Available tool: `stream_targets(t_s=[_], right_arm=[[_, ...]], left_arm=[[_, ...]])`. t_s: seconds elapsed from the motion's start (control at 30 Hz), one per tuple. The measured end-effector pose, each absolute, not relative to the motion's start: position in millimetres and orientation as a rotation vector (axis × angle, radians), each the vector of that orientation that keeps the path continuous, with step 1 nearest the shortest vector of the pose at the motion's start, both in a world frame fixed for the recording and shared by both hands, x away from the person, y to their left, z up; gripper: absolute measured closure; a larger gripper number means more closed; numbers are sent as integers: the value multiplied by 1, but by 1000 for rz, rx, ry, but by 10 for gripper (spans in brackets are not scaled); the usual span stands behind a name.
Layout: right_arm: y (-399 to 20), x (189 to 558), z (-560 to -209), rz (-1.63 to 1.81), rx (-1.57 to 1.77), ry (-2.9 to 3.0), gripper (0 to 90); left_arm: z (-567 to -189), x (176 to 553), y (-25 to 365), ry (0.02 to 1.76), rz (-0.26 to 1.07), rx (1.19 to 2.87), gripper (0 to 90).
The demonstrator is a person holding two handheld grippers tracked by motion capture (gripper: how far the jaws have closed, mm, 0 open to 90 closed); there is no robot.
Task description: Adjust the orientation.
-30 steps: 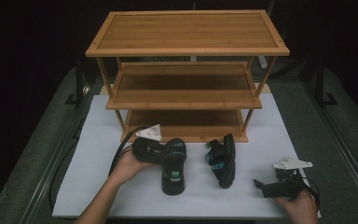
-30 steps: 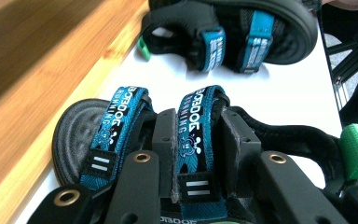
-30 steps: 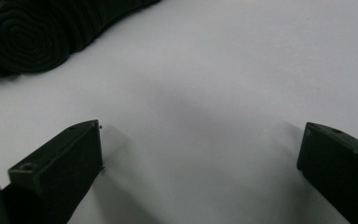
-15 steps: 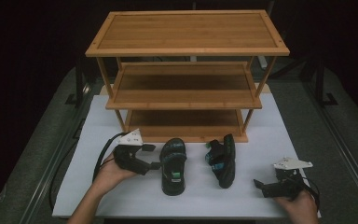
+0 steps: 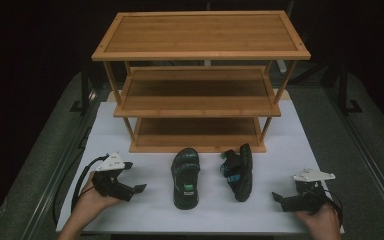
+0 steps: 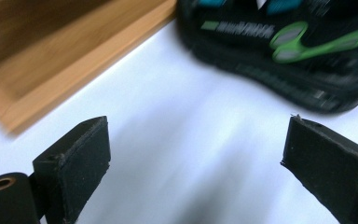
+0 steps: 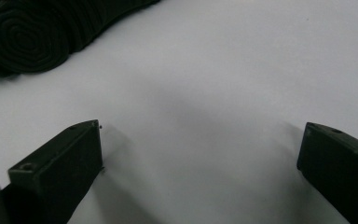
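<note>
On the white mat [image 5: 130,145] in front of a three-tier wooden rack [image 5: 200,85], two black sandals lie side by side between the person's two hands. The left sandal [image 5: 186,177] rests flat on its sole, straps up, with a green mark near its heel end, and its toe points toward the rack's bottom shelf. The right sandal [image 5: 238,171] is tipped onto its side just beside it, the two close but not touching, with teal showing on its straps. The left gripper [image 5: 130,189] sits low over the mat well to the left of the flat sandal, pointing toward it; its jaws have just been opening and now stand wide apart with nothing between them. From the left gripper view, that same sandal [image 6: 279,51] fills the upper right, blurred, with bare mat [image 6: 177,140] ahead of the jaws and the rack's base edge [image 6: 74,70] at the upper left. The right gripper [image 5: 280,198] lies near the mat's front right corner, aimed leftward at the tipped sandal and apart from it; its jaws are spread wide and empty. The right gripper view shows the ribbed sole of that sandal [image 7: 32,35] at the upper left, beyond the pads, over plain white mat [image 7: 214,93].
</note>
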State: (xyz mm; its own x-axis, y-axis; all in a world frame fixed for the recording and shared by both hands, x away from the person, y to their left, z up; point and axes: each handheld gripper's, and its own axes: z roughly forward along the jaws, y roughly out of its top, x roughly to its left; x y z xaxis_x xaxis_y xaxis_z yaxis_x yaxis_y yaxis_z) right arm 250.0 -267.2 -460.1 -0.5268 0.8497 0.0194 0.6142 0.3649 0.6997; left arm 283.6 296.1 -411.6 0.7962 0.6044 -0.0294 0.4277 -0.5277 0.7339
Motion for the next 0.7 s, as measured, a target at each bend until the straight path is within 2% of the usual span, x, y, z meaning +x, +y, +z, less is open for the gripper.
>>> stream_targets(t_s=[0.07, 0.1, 0.37, 0.7], right_arm=[[-267, 250, -460, 948, 1285, 2287, 0], [-268, 250, -460, 957, 1293, 2287, 0], [-268, 251, -459, 957, 1298, 2289, 0], [-266, 250, -458, 937, 1312, 2280, 14]], left_arm=[[-415, 280, 302, 779, 297, 2218, 59], [-418, 278, 306, 794, 300, 2227, 10], [-439, 265, 331, 870, 361, 2233, 0], [-452, 263, 336, 875, 362, 2243, 0]])
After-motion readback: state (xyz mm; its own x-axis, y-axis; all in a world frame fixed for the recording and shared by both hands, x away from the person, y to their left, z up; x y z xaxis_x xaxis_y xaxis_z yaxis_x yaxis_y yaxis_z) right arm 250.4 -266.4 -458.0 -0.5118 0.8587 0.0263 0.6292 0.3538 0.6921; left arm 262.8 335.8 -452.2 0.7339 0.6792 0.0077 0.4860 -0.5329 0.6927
